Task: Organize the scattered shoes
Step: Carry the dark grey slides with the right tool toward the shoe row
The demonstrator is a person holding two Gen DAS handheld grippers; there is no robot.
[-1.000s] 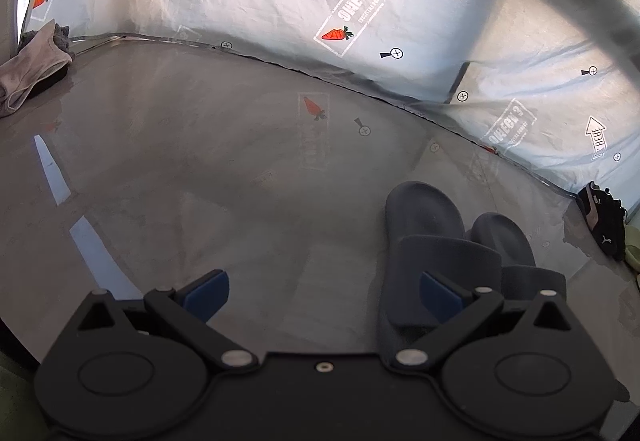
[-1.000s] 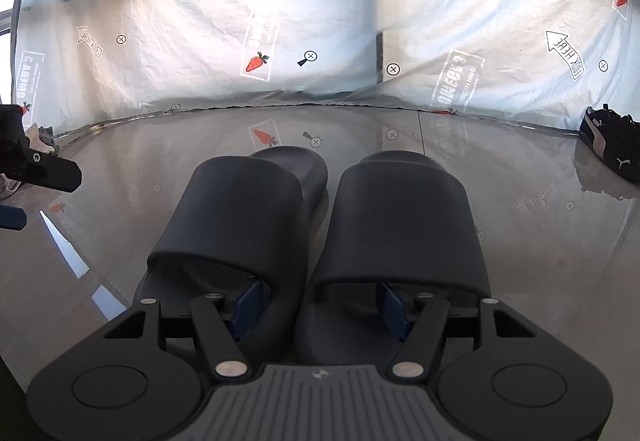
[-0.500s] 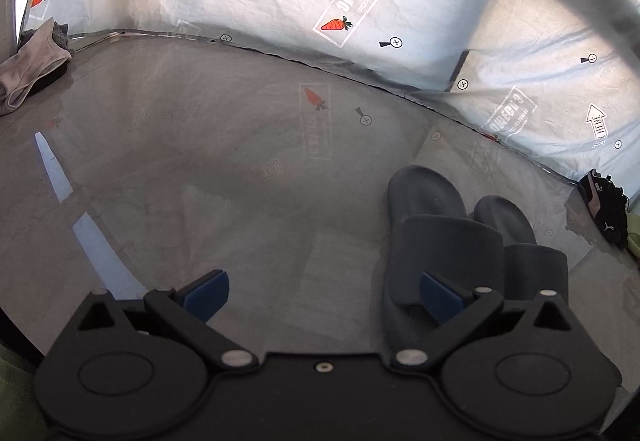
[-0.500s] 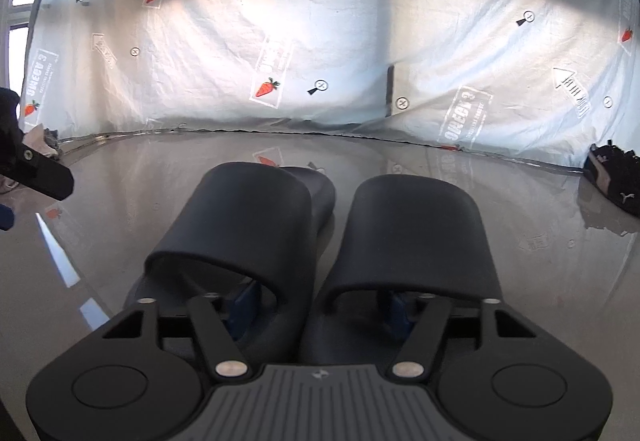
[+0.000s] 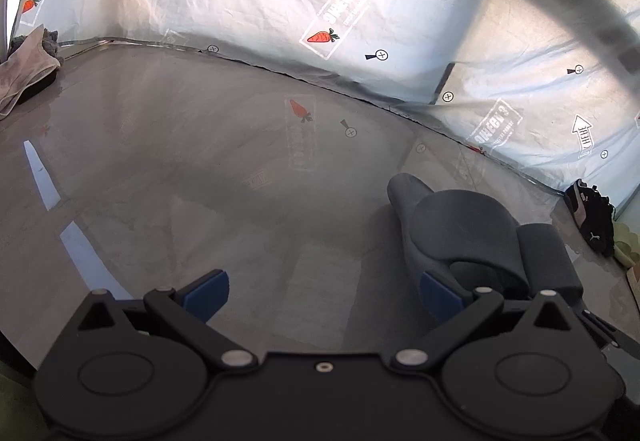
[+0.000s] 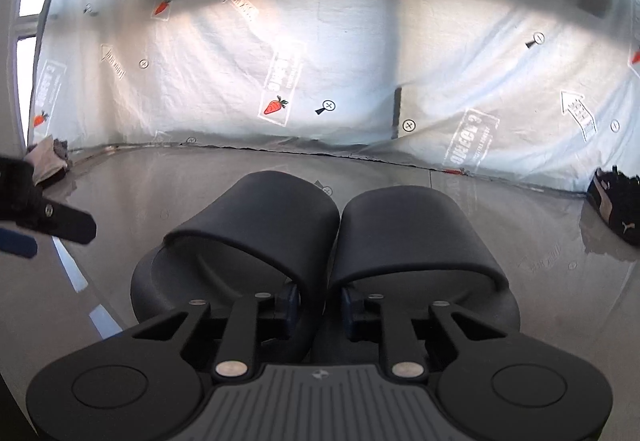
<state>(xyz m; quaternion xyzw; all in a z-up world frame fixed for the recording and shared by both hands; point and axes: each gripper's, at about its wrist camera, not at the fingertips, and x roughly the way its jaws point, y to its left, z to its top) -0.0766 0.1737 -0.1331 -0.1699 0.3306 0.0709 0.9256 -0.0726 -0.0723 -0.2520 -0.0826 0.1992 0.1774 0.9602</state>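
We see a pair of dark grey rubber slide sandals point(image 6: 320, 241) side by side, and we use them as our landmark. Our right gripper point(image 6: 319, 307) is right behind the pair, and its two blue-tipped fingers point(image 6: 289, 305) are squeezed close together on the inner sides of the two sandals, one finger tucked under each wide strap, so the gripper pinches the pair as one. We cannot tell for sure whether the soles touch the shiny grey floor point(image 6: 520, 233) or hang just above it. In the left wrist view the same sandals point(image 5: 468, 237) sit just past the right finger of our left gripper point(image 5: 324, 291). The left gripper is spread wide apart with nothing between its blue pads point(image 5: 206, 291), and only floor point(image 5: 200, 161) shows in the gap. In the right wrist view the left gripper pokes in from the left of the sandals as a black arm with a blue tip. Far to the right of the sandals, by the wall, lies a black sneaker with a pale side panel and a white logo point(image 6: 618, 209). Far to the left of the sandals, in the corner, is a crumpled beige cloth on something dark point(image 5: 24, 73). Behind the sandals hangs a white plastic sheet printed with orange carrots and arrows point(image 6: 320, 61).
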